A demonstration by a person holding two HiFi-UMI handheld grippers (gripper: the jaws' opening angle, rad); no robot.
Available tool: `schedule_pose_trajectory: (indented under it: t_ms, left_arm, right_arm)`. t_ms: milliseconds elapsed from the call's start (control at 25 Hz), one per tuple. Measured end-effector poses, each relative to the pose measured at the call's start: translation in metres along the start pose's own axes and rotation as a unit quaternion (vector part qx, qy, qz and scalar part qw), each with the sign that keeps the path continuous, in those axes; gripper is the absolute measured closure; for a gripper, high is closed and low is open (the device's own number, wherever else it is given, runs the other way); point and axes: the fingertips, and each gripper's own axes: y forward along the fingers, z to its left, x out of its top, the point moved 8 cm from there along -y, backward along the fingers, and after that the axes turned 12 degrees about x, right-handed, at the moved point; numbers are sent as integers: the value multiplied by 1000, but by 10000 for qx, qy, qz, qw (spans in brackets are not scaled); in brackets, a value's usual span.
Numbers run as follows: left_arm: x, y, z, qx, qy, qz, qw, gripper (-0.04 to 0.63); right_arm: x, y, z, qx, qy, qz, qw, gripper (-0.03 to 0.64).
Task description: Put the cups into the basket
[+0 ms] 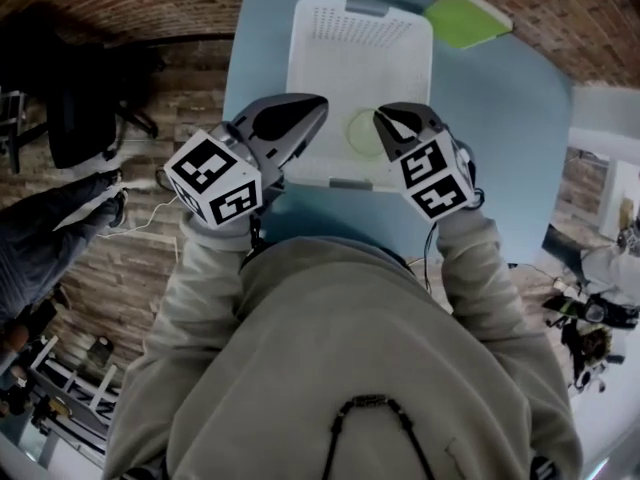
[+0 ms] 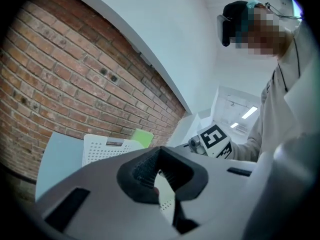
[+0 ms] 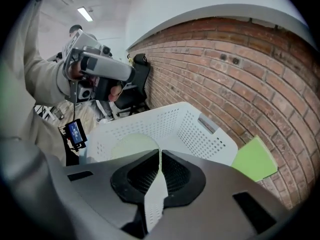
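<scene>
While the right gripper (image 1: 392,126) hangs over the near end of the basket (image 1: 345,53), its jaws are pressed together on the rim of a pale green cup (image 1: 365,133), as best I can make out. The cup sits inside the basket's outline, close to the front wall, so this one looks nearly delivered; letting go is all that seems left. The left gripper (image 1: 300,113) hovers beside it at the basket's near edge, with its jaws closed and nothing between them. I see no other cup in the basket or on the blue table (image 1: 500,118), only a green pad (image 1: 465,15) at the far corner. Judging by that, this may be the last one, or the only one.
</scene>
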Motion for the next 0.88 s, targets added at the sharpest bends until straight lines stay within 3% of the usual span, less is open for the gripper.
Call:
schedule_pose_trajectory:
  t_ms: [480, 880]
  left_arm:
    - [-10, -6, 41, 242, -366, 78, 9990, 600]
    - [-16, -7, 55, 256, -555, 87, 9981, 600]
  right_arm:
    - [-15, 112, -36, 551, 202, 750, 9955, 588]
    - [-33, 163, -48, 727, 365, 1134, 9902, 588]
